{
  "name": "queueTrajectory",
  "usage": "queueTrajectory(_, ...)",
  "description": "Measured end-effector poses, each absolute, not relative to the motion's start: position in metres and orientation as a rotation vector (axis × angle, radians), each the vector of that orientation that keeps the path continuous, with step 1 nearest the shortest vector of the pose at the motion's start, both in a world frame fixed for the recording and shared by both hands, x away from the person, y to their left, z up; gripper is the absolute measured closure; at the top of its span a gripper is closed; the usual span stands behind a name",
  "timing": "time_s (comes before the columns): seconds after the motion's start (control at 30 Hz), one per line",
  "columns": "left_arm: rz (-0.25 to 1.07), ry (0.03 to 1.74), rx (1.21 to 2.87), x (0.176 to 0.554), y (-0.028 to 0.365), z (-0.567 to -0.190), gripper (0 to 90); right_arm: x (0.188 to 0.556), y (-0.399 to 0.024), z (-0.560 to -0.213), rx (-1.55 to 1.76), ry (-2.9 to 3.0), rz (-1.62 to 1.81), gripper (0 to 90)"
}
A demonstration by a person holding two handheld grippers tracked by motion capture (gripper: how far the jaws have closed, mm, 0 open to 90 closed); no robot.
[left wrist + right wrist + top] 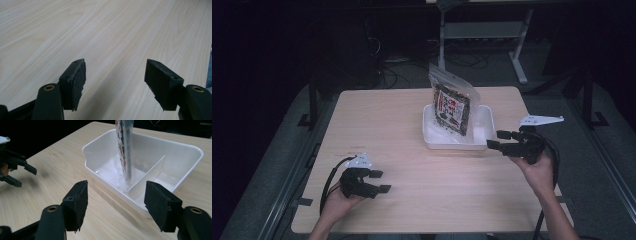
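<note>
Nearest, the left tool point(384, 181) sits low over the bare worktop point(412, 150), jaws spread, nothing between them. Further out, the right tool point(495, 139) hangs just beside the white tray point(105, 143), jaws also spread and empty, aimed at its near wall. In the tray, beside its divider, a bag point(452, 106) stands upright and leans a little. The risk, as I judge it: the bag is thin and tall, so a nudge to the tray or a grip off to one edge could tip it over or crumple it.
</note>
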State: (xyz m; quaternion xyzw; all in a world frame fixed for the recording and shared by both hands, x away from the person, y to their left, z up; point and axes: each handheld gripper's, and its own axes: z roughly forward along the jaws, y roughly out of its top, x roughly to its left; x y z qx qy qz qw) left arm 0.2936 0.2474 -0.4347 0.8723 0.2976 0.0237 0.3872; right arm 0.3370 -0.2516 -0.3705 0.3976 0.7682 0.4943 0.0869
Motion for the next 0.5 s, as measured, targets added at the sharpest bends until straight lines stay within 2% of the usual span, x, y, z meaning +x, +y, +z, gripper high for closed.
queueTrajectory(0.5,0.073,0.754,2.23,0.293,0.245,-0.436,32.6,0.315,-0.257,-0.391,1.207,2.316,1.466,33.6)
